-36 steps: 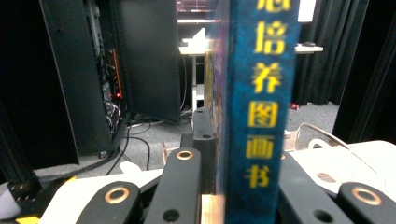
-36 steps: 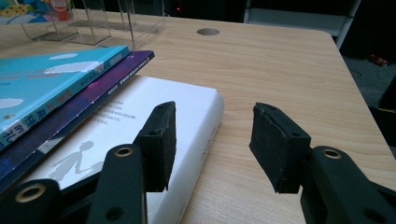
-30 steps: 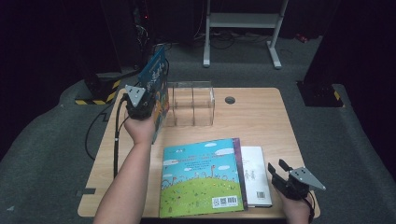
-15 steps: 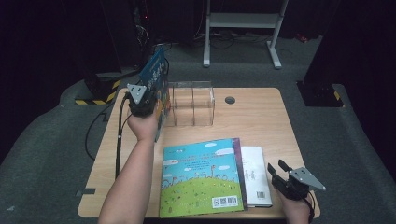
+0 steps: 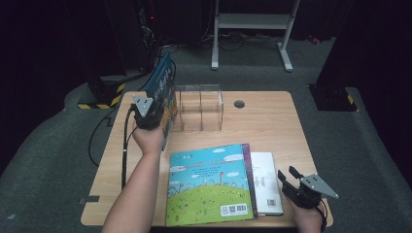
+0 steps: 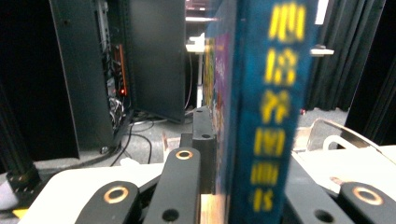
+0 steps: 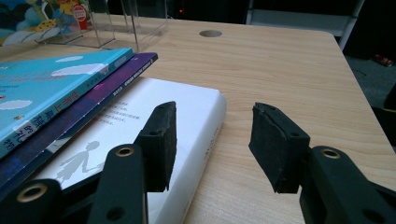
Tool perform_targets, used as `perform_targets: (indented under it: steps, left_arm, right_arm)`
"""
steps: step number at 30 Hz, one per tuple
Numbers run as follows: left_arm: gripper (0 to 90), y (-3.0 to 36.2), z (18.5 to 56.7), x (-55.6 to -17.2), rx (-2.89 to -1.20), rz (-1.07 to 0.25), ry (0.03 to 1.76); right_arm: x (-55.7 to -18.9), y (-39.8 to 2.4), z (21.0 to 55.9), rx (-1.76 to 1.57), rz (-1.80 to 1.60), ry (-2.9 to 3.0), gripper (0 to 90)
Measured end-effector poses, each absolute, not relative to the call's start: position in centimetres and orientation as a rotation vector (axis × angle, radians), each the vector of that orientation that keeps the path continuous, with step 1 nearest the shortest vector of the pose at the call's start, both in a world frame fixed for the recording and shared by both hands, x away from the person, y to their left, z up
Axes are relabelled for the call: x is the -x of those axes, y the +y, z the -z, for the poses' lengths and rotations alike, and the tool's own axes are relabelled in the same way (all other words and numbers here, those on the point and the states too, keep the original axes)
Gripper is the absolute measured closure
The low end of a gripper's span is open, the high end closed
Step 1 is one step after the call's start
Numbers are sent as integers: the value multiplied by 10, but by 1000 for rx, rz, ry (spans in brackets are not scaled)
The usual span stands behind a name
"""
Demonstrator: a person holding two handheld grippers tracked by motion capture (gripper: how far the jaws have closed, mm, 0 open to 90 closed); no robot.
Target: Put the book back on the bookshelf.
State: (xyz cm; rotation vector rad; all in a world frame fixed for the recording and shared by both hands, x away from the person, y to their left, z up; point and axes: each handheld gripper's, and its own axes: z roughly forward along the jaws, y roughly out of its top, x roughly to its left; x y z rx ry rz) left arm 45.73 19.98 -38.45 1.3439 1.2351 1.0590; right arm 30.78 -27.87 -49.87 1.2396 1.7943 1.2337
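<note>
My left gripper (image 5: 154,104) is shut on a blue picture book (image 5: 163,82) and holds it upright at the left end of a clear acrylic rack (image 5: 199,108). In the left gripper view the book's blue spine with yellow characters (image 6: 268,116) stands between the jaws of the left gripper (image 6: 247,158). My right gripper (image 5: 287,173) rests open near the table's front right corner. Its right edge lies just under the left pad of the right gripper (image 7: 212,140), which has nothing between its pads. A white book (image 7: 154,116) lies flat beside it.
A large teal picture book (image 5: 209,184) lies flat at the front, on a purple book (image 5: 248,165), with the white book (image 5: 266,182) to their right. The wooden table (image 5: 272,126) has a cable hole (image 5: 239,104) behind the rack. A cable trails off the table's left side.
</note>
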Motion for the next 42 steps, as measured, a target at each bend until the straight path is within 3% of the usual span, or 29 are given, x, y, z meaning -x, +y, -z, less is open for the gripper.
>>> perform_targets:
  steps: [17, 26, 31, 42]
  left_arm:
    - [804, 208, 391, -439, -1401, -1025, 1249]
    - [698, 207, 380, -440, -1425, -1015, 1224]
    - [821, 206, 377, -443, -1425, -998, 1253]
    - [833, 196, 366, -456, -1402, -1035, 1292]
  right_arm:
    - [-309, -273, 502, -1227, -1207, 1826, 506]
    - [-308, -272, 502, -1221, -1207, 1829, 504]
    - [-308, -270, 502, -1217, -1206, 1834, 504]
    - [-308, -273, 501, -1218, -1214, 1828, 505]
